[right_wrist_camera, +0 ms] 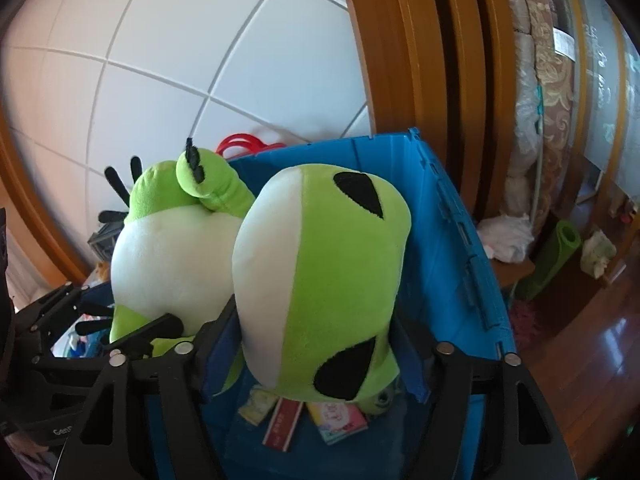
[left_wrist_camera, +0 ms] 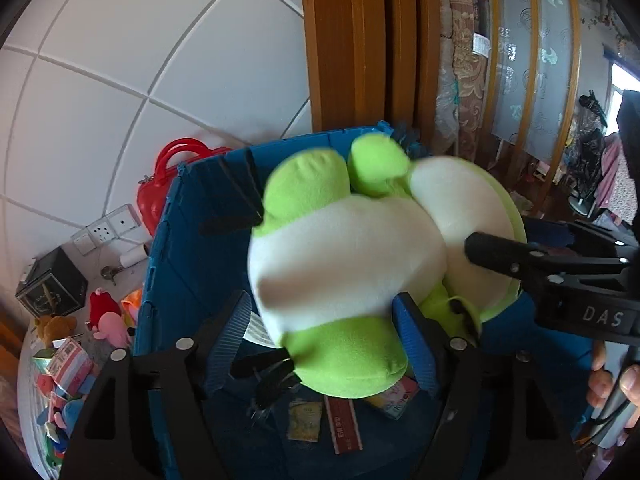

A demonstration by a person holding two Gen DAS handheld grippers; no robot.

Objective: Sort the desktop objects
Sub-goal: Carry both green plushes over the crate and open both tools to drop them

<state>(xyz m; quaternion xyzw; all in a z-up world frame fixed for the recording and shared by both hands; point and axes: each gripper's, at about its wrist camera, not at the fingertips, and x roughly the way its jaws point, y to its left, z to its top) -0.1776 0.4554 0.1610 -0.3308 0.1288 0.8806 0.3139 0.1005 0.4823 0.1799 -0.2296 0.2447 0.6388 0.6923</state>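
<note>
A green and white plush frog (left_wrist_camera: 348,248) hangs over an open blue crate (left_wrist_camera: 168,216). My left gripper (left_wrist_camera: 322,308) straddles its body, blue pads close beside the plush with a slim gap on the left. It looks open. My right gripper (right_wrist_camera: 316,320) brackets the frog's head (right_wrist_camera: 328,264), which has black eye patches. Those pads also stand slightly off the head, so this gripper looks open. One right finger (left_wrist_camera: 492,252) lies against the white belly. The left gripper's fingers (right_wrist_camera: 160,328) show by the body (right_wrist_camera: 168,264).
Small packets and cards (right_wrist_camera: 340,420) lie on the floor of the crate (right_wrist_camera: 448,208). A red bag (left_wrist_camera: 160,192) stands behind it. Toys and boxes (left_wrist_camera: 108,320) cover the table at left. A person's hand (left_wrist_camera: 616,384) holds the right gripper. A tiled wall and wooden frame are behind.
</note>
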